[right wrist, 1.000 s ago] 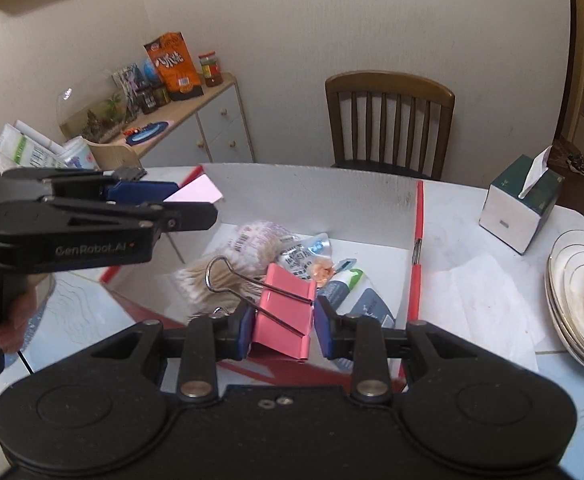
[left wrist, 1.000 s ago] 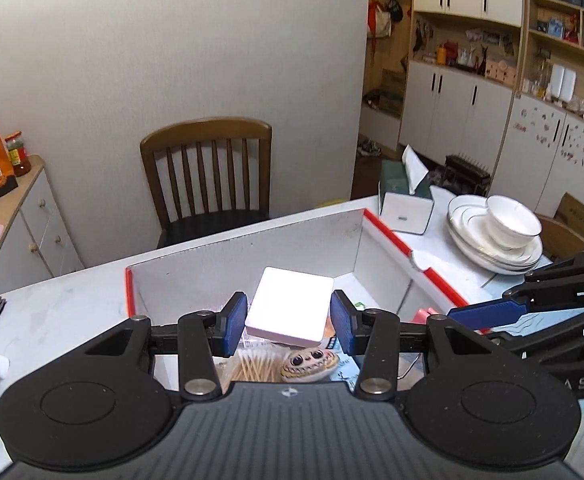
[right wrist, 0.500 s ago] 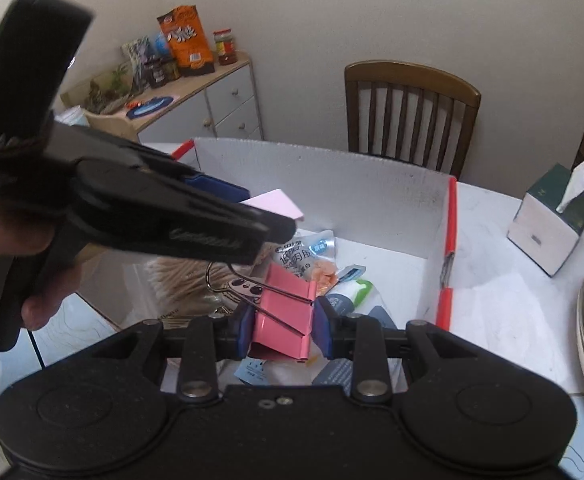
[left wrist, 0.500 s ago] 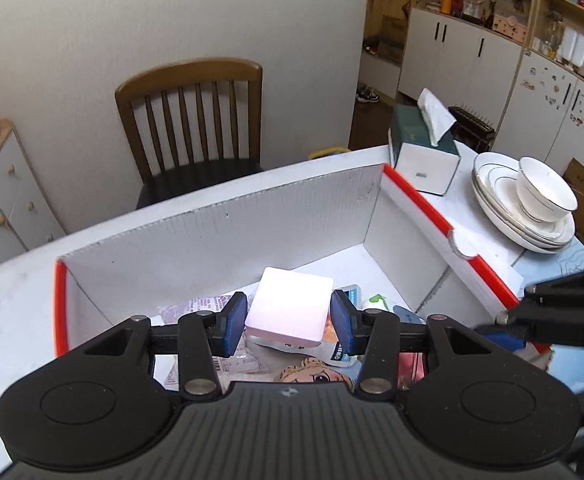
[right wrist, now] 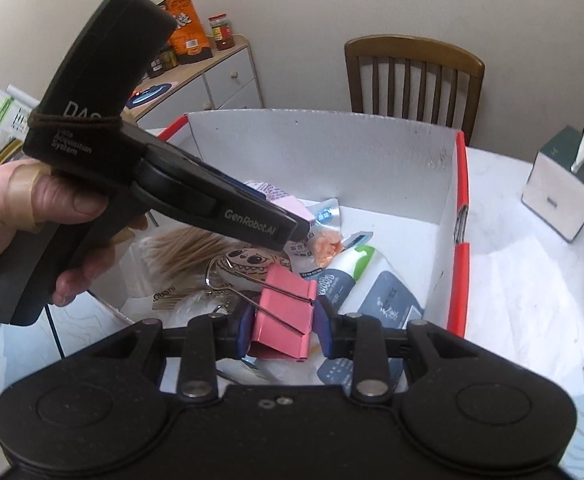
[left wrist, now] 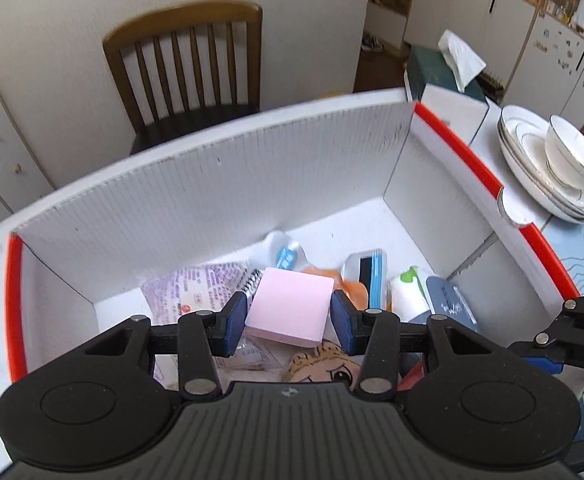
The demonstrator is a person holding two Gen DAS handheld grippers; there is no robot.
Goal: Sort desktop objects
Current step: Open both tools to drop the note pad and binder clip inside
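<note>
Held over the white box (left wrist: 195, 184), the left tongs (left wrist: 289, 316) pinch a light, slightly compressible pink sticky-note pad (left wrist: 289, 306) by its side edges, while the right tongs (right wrist: 279, 326) clamp a stiff, slippery pink binder clip (right wrist: 283, 316) across its body.

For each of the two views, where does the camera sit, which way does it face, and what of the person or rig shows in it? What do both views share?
Left wrist: sits behind the left gripper, facing down into the white box; its fingers clamp a pink sticky-note pad; the right gripper's tip enters at right.
Right wrist: sits behind the right gripper, facing into the box from its near right; its fingers clamp a pink binder clip; the left hand holding the left gripper shows.
Shared: box, pad, wooden chair, tissue box.
</note>
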